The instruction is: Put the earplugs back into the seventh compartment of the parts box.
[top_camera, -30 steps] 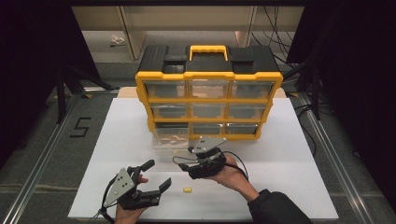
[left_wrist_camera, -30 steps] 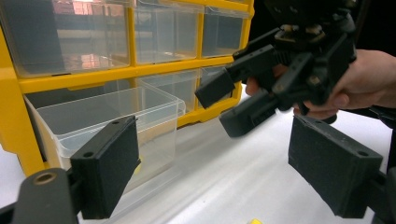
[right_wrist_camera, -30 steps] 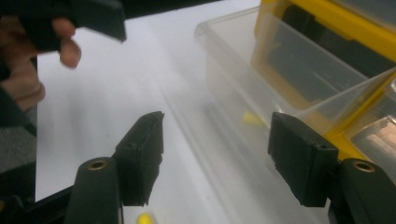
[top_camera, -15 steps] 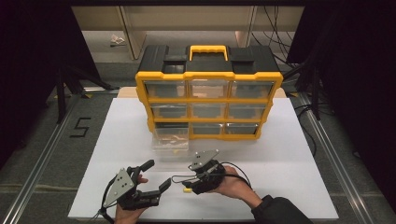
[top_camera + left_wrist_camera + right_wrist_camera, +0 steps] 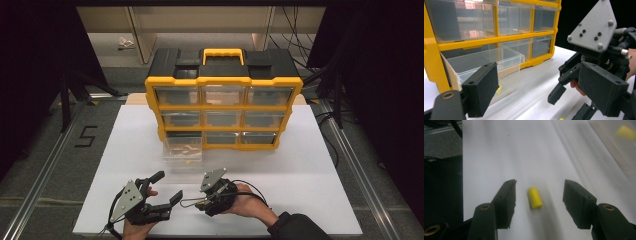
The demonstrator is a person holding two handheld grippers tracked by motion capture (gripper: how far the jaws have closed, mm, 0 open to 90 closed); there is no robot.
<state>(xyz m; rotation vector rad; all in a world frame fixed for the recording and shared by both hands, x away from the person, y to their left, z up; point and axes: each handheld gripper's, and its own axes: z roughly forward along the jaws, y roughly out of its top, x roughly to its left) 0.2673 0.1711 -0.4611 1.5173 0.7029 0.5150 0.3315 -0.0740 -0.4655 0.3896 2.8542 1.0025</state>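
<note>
Our left gripper (image 5: 159,196) rests spread and empty at the near edge of the white table (image 5: 320,165), with nothing between its jaws. To its right, our right gripper (image 5: 538,203) is low over the table with its jaws apart on either side of a small yellow cylinder (image 5: 535,197), which lies on the surface untouched. Beyond, the clear drawer (image 5: 486,62) stands pulled out of the yellow organizer (image 5: 223,112) with another yellow piece already inside. We judge the job partway: this piece has yet to be pinched, lifted and dropped into the drawer.
</note>
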